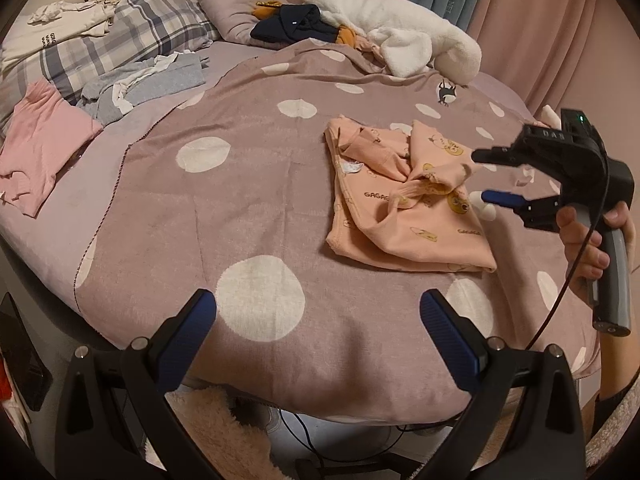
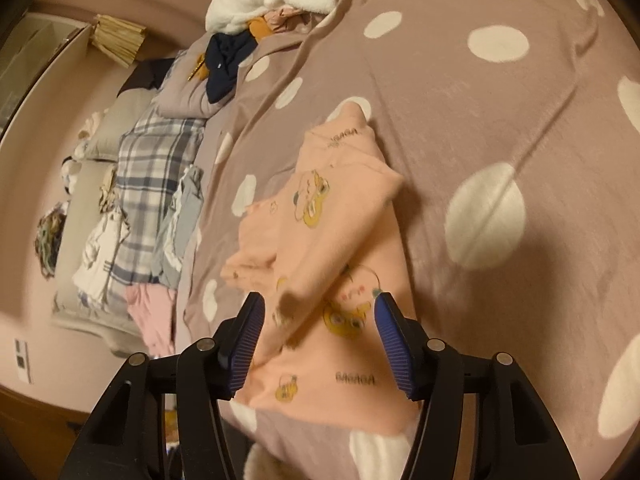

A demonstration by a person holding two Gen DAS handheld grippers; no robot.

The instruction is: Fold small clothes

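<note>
Peach cotton, printed with cartoon animals, makes up the small baby garment (image 1: 404,208) lying partly folded on the polka-dot blanket (image 1: 256,184), toward its right side and well in from the front edge. The right gripper (image 1: 478,176) hovers beside the garment's right edge, jaws apart and empty. The left gripper (image 1: 318,312) hangs over the blanket's front edge, jaws spread wide, holding nothing. Other clothes, including a pink top (image 1: 40,152), lie near the plaid pillow (image 1: 132,36).
</note>
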